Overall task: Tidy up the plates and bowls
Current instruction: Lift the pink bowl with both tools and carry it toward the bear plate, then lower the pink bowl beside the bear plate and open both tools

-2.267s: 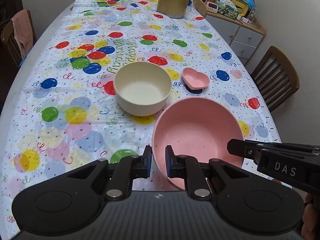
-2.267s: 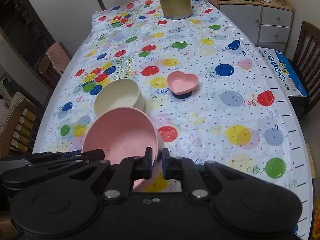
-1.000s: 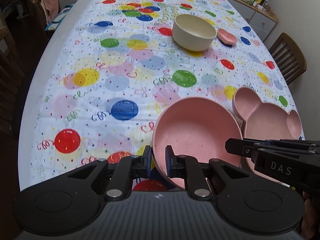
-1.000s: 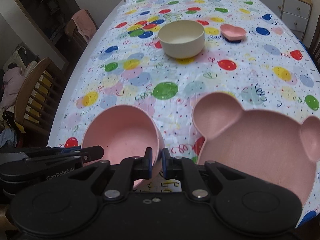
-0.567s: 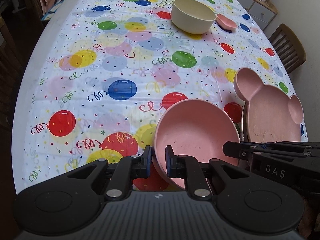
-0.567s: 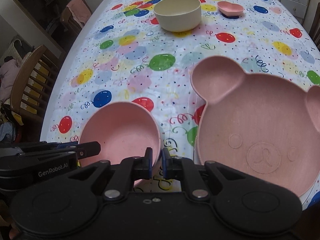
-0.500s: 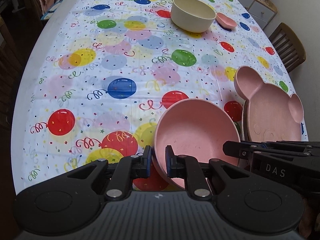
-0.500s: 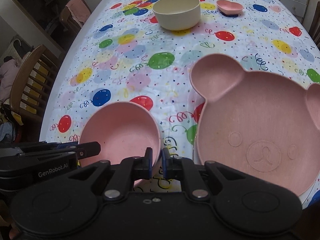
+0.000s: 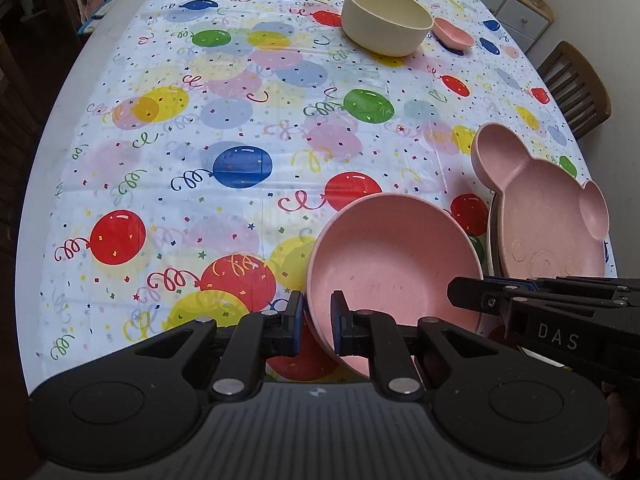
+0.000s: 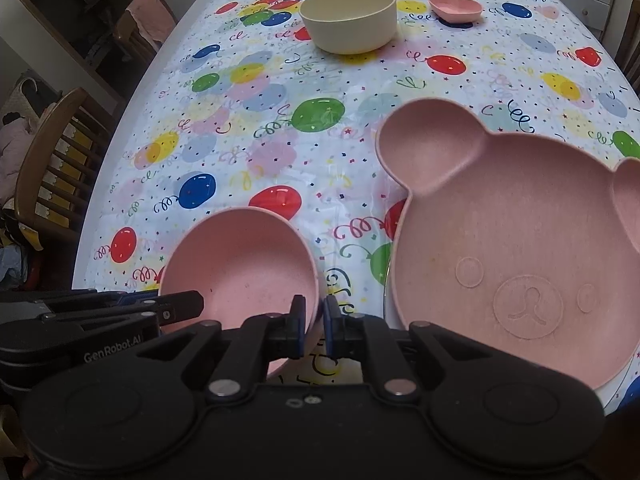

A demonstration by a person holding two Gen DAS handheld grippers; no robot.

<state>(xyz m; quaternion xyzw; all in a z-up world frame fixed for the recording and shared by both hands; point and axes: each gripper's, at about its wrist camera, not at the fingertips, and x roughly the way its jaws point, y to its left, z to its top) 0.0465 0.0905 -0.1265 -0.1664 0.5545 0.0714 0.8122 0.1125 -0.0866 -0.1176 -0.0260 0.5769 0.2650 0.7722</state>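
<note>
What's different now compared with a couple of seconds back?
The pink bowl, gripped at its rim by both the left gripper and the right gripper, was carried away from the cream bowl to beside the bear plate. Cream bowl and heart dish stayed put.

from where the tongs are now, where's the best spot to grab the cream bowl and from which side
Take the cream bowl by its near rim, coming down from above to straddle the wall. It stands upright, mouth open, and looks too wide to span. The heart dish crowds its far right side.
</note>
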